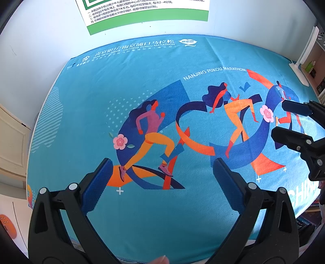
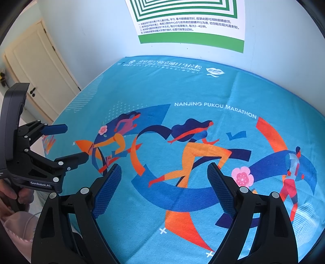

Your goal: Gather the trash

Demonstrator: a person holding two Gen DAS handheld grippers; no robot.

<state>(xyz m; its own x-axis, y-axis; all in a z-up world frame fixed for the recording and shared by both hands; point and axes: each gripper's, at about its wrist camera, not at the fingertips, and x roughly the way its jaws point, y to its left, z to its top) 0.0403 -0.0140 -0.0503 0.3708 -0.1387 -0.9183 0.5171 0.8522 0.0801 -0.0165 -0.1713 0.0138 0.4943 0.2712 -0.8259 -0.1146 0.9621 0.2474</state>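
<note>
No trash shows in either view. A blue marathon cloth (image 1: 142,85) with printed runners covers the table, and it also shows in the right wrist view (image 2: 203,121). My left gripper (image 1: 162,164) is open and empty above the cloth's near part. It also shows at the left of the right wrist view (image 2: 71,142), held by a hand. My right gripper (image 2: 164,170) is open and empty above the cloth. It also shows at the right edge of the left wrist view (image 1: 281,118).
A white wall with a green-bordered poster (image 1: 146,14) stands behind the table. A white lamp base (image 1: 300,71) sits at the far right edge. A cream door (image 2: 40,77) is to the left. Shelves (image 1: 319,67) stand at the right.
</note>
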